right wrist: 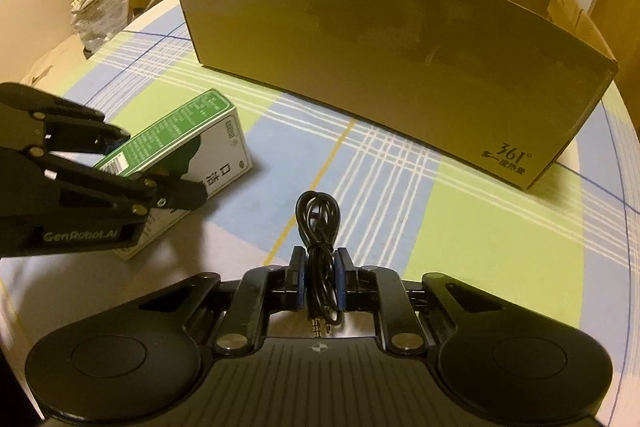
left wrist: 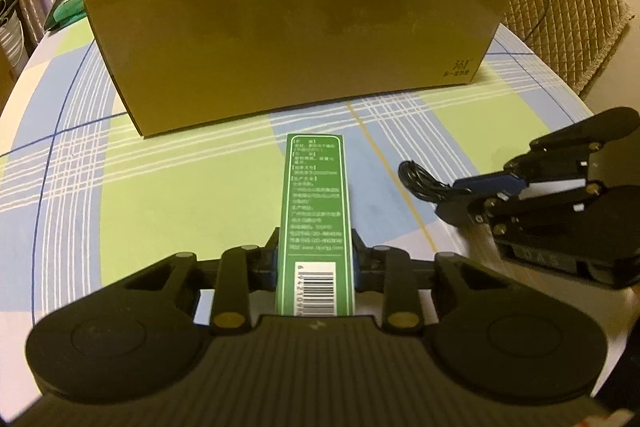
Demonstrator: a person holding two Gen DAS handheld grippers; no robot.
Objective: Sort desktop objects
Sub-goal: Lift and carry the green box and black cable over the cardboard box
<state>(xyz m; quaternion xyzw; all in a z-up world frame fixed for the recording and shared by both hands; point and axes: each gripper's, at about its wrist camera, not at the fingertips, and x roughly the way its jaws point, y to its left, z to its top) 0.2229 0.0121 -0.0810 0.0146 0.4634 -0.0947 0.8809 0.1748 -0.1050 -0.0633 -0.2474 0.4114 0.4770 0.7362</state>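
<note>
"GenRobot.AI" left tool grips barcoded green box; carton reads "361°".

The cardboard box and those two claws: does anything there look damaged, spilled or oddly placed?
Nothing stands out. The cardboard box sits upright and intact; the left claw grips a green carton, the right claw a coiled black cable.

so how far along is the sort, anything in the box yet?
Can't tell: the cardboard box interior is hidden from both views. In hand: left gripper clamps the green carton, right gripper clamps the coiled black cable. Both are short of the box; dropping them in remains.
</note>
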